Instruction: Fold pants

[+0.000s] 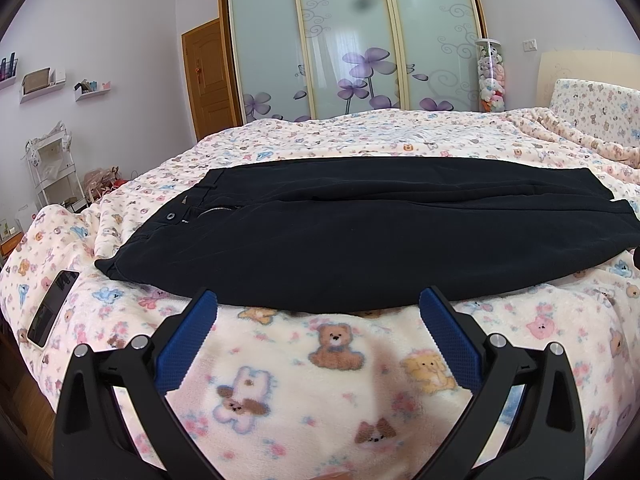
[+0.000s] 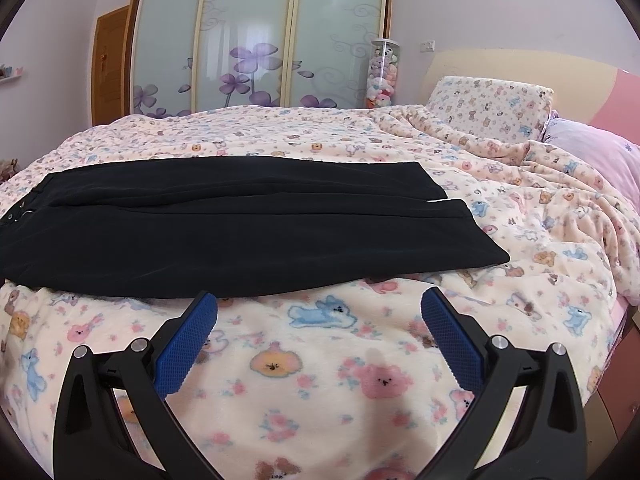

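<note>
Dark navy pants (image 1: 360, 232) lie flat across the bed, waistband with button and zipper to the left, leg ends to the right. They also show in the right wrist view (image 2: 240, 232), where both leg ends lie side by side at the right. My left gripper (image 1: 318, 300) is open and empty, just short of the pants' near edge, toward the waist half. My right gripper (image 2: 319, 300) is open and empty, just short of the near edge, toward the leg ends.
The bed is covered with a pink teddy-bear blanket (image 1: 340, 380). A black phone (image 1: 54, 306) lies near the bed's left edge. Pillows (image 2: 492, 108) and rumpled blanket lie at the right. A wardrobe (image 1: 352, 40) stands behind the bed.
</note>
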Demonstrator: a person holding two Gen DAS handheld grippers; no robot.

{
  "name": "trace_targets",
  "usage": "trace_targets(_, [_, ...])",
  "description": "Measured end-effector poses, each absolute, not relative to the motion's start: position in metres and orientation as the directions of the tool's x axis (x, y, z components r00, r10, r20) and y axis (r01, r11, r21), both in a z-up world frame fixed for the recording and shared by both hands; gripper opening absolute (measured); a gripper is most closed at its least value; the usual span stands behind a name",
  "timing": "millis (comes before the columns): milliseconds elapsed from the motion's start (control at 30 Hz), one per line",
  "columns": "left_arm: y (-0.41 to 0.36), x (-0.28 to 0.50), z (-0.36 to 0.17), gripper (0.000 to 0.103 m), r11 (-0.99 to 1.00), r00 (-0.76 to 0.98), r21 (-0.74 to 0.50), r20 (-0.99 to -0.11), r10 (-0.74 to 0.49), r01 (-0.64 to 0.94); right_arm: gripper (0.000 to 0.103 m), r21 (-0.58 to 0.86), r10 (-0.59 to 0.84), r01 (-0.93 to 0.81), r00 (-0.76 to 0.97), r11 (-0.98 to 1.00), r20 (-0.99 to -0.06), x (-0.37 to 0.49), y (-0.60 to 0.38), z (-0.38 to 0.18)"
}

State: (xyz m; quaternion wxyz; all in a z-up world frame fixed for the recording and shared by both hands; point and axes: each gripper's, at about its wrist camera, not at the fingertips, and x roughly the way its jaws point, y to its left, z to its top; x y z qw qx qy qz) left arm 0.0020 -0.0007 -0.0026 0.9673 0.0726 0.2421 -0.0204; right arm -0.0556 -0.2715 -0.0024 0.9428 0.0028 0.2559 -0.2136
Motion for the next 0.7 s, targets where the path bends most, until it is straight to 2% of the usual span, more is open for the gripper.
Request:
trace_targets(300, [0.000, 0.002, -0.002, 0.101, 0.989, 0.882, 0.129, -0.472, -0.005, 0.075, 0.102, -0.075, -0.370, 0.384, 0.792, 0.920, -0.486, -0.059, -0.275, -0.002])
trace_targets(500, [0.001, 0.002, -0.003, 0.101, 0.990, 0.878, 0.123, -0.479, -0.006, 0.074, 0.102, 0.026, -0.262, 0.312, 0.838, 0.950, -0.479, -0.062, -0.284, 0.008])
trace_targets(700, [-0.003, 0.012, 0.000, 0.101, 0.986, 0.872, 0.145, -0.489, 0.005, 0.076, 0.102, 0.157, -0.074, 0.187, 0.839, 0.970, -0.539, -0.049, -0.317, 0.023])
